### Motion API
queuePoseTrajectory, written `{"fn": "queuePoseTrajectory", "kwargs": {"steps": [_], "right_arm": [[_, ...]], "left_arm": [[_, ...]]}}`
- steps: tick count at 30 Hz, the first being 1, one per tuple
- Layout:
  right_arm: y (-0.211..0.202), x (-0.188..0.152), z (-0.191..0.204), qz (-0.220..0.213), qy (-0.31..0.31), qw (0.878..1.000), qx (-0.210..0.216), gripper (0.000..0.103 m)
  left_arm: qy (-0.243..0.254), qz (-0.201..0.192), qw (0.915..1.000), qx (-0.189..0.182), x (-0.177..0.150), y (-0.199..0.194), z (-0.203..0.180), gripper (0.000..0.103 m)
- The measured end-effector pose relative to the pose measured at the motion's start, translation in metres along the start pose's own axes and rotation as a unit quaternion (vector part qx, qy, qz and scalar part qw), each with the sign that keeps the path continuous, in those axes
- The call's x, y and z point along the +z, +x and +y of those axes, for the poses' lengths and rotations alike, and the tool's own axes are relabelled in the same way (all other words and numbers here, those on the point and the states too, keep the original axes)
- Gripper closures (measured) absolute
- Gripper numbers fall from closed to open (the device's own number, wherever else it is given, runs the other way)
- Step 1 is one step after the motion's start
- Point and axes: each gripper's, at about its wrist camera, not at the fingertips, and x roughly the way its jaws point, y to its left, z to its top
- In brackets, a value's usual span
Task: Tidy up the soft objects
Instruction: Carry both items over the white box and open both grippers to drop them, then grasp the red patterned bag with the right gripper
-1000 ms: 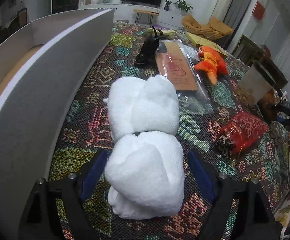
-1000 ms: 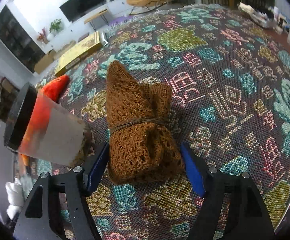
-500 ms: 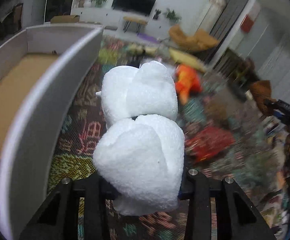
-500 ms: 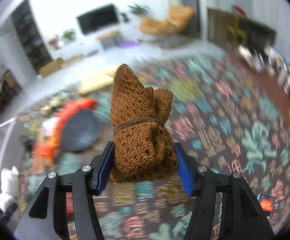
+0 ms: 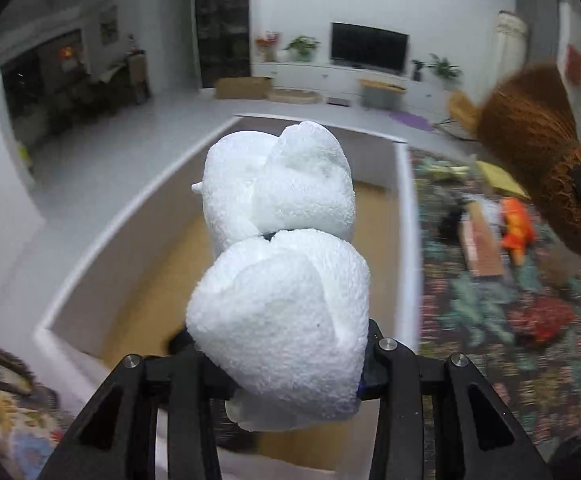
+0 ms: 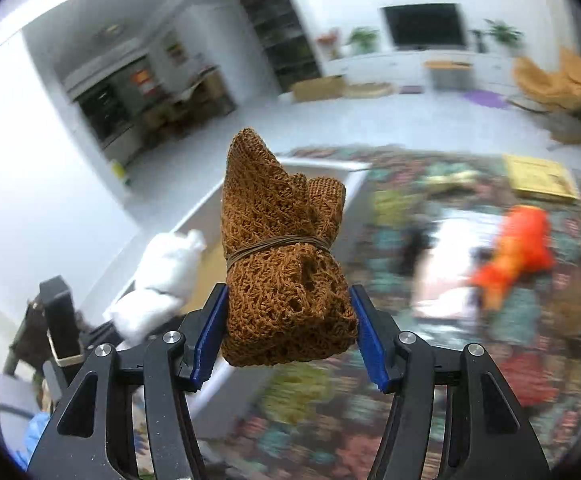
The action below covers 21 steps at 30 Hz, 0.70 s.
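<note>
My left gripper (image 5: pixel 278 360) is shut on a rolled white towel (image 5: pixel 282 264) and holds it in the air over the open white box (image 5: pixel 406 216) with a brown floor. My right gripper (image 6: pixel 284 332) is shut on a tied brown knitted bundle (image 6: pixel 286 276) and holds it above the patterned tablecloth (image 6: pixel 430 420), right of the box (image 6: pixel 354 184). The brown bundle also shows in the left wrist view (image 5: pixel 542 176) at the right. The white towel shows in the right wrist view (image 6: pixel 162 280) at the left.
On the patterned cloth lie an orange plush toy (image 5: pixel 516 228), a red leopard-print pouch (image 5: pixel 542 316), a flat brown packet (image 5: pixel 482 244), a black item (image 5: pixel 448 220) and a yellow book (image 6: pixel 538 176). The room floor lies beyond the box.
Both grippers shut on their items, lifted them off the cloth and swung left. The towel has moved from beside the box wall to over the box's inside.
</note>
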Motion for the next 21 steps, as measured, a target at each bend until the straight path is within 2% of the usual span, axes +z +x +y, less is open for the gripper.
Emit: {"fn": "queuePoseTrajectory", "kwargs": {"steps": [2,3,5,6,7,8,10,12,15,18,20,21], "right_arm": [[0.025,-0.002,0.023,0.004,0.002,1.000,0.023,0.028],[0.035,-0.002,0.029,0.010,0.004,0.999,0.032,0.026],[0.056,-0.001,0.034,0.025,0.010,0.999,0.039,0.025],[0.061,0.001,0.033,0.025,0.009,0.999,0.036,0.025],[0.058,0.001,0.031,0.021,0.007,0.999,0.034,0.025],[0.053,-0.001,0.026,0.012,0.007,0.999,0.032,0.025],[0.045,-0.008,0.015,0.002,0.010,1.000,0.017,0.025],[0.038,-0.022,-0.005,-0.003,0.016,1.000,-0.015,0.024],[0.032,-0.061,-0.054,0.009,0.045,0.995,-0.088,0.024],[0.022,-0.116,-0.115,0.041,0.109,0.980,-0.162,0.024],[0.004,-0.148,-0.148,0.030,0.157,0.968,-0.195,0.024],[-0.011,-0.165,-0.164,0.007,0.184,0.959,-0.217,0.024]], "left_arm": [[-0.001,0.000,0.9996,0.027,-0.001,0.001,0.011,0.057],[-0.002,0.000,0.9992,0.039,0.000,0.003,0.014,0.055],[-0.002,-0.002,0.9977,0.068,-0.002,0.005,0.019,0.035],[-0.002,-0.005,0.9971,0.076,-0.003,0.005,0.020,0.028],[-0.004,-0.010,0.9965,0.083,-0.003,0.004,0.022,0.017],[-0.009,-0.017,0.9958,0.089,-0.004,0.002,0.024,0.011],[-0.020,-0.023,0.9955,0.090,-0.005,0.000,0.028,0.010],[-0.031,-0.023,0.9968,0.070,-0.009,-0.002,0.026,0.010],[-0.042,-0.031,0.9986,0.010,-0.014,-0.010,0.013,0.010],[-0.020,-0.037,0.9974,-0.059,-0.021,-0.019,-0.023,0.010],[0.003,-0.034,0.9950,-0.094,-0.022,-0.022,-0.050,0.010],[0.017,-0.033,0.9928,-0.114,-0.025,-0.023,-0.066,0.010]]}}
